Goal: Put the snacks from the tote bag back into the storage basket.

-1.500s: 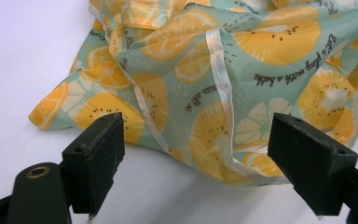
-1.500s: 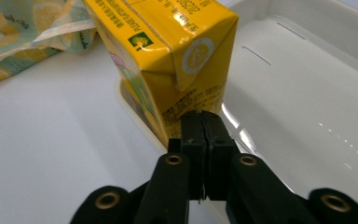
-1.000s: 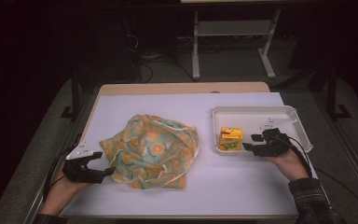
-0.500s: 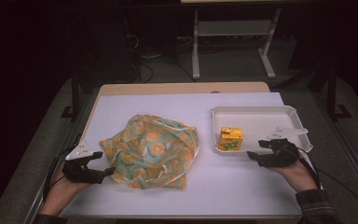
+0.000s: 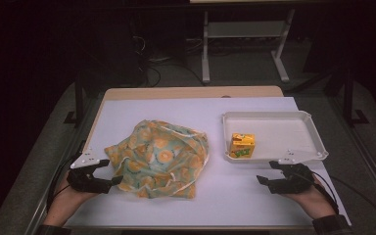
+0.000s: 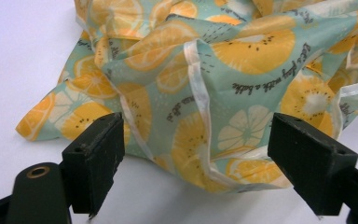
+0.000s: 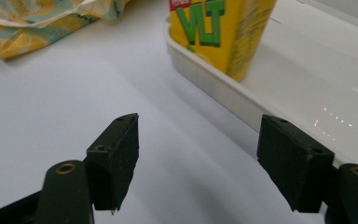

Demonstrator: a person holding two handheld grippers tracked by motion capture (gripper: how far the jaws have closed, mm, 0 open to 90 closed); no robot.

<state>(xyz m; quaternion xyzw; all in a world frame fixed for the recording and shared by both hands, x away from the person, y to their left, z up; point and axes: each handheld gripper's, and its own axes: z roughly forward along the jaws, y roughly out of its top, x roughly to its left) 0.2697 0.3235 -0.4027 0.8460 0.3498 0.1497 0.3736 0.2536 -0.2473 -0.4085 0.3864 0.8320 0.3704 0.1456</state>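
- A crumpled teal fabric bag printed with orange citrus slices (image 5: 160, 159) lies at the middle of the white tabletop (image 5: 235, 196).
- The left tongs (image 5: 108, 172), at about 8 o'clock from the bag, rest on the tabletop with jaws spread wide, nothing clamped; the bag's near edge lies just beyond them (image 6: 200, 135).
- The right tongs (image 5: 267, 172), at 5 o'clock on the tabletop, gape empty.
- A small yellow juice carton (image 5: 242, 145) stands upright in the near-left corner of a white rectangular plastic tray (image 5: 293, 117), at 3 o'clock from the bag.

Tabletop (image 5: 254, 193): white sheet over wood.
Left of middle: crumpled citrus-print cloth (image 5: 161, 156).
Right: white tray (image 5: 306, 117).
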